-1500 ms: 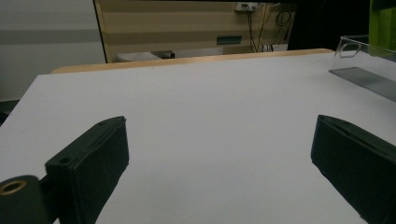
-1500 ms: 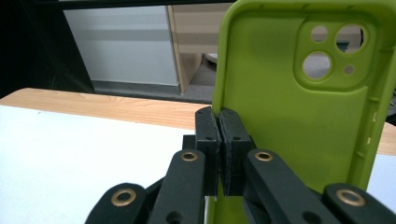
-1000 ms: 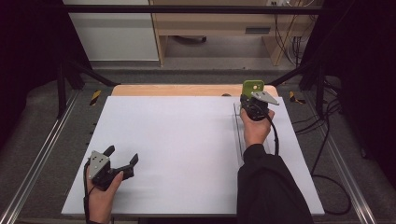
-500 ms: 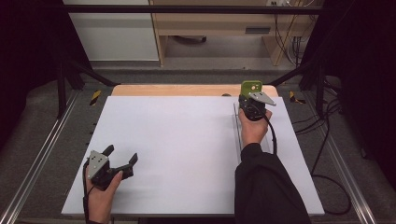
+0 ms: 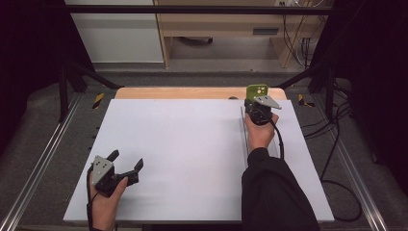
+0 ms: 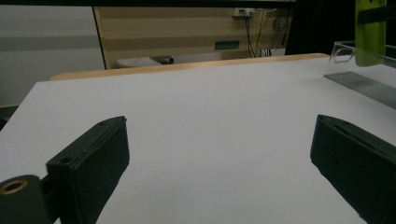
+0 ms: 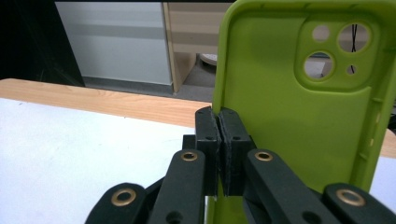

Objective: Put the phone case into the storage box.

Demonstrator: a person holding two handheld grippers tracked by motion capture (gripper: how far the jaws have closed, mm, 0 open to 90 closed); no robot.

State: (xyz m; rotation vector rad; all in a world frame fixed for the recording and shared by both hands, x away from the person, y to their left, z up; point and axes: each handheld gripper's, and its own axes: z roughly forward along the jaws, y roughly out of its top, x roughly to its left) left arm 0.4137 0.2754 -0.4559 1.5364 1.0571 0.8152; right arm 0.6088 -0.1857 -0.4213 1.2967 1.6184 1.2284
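A lime-green phone case (image 5: 257,91) stands upright over the far right of the white board, with its camera cut-outs at the top. My right gripper (image 5: 253,102) is shut on its lower left edge; in the right gripper view the jaws (image 7: 219,122) pinch the case's (image 7: 299,102) rim. My left gripper (image 5: 127,160) rests near the front left of the board, open, with nothing between its jaws (image 6: 219,140). The left gripper view shows the case (image 6: 370,32) hanging over a clear tray (image 6: 355,79).
A white board (image 5: 192,144) covers the table, and a strip of wooden tabletop (image 5: 183,93) shows at its far edge. The long clear tray (image 5: 242,130) lies along the board's right side under the right hand. Metal rails run along both sides, with cables at the right.
The right gripper with the green case has shifted very slightly to the left. The left gripper has stayed in place.
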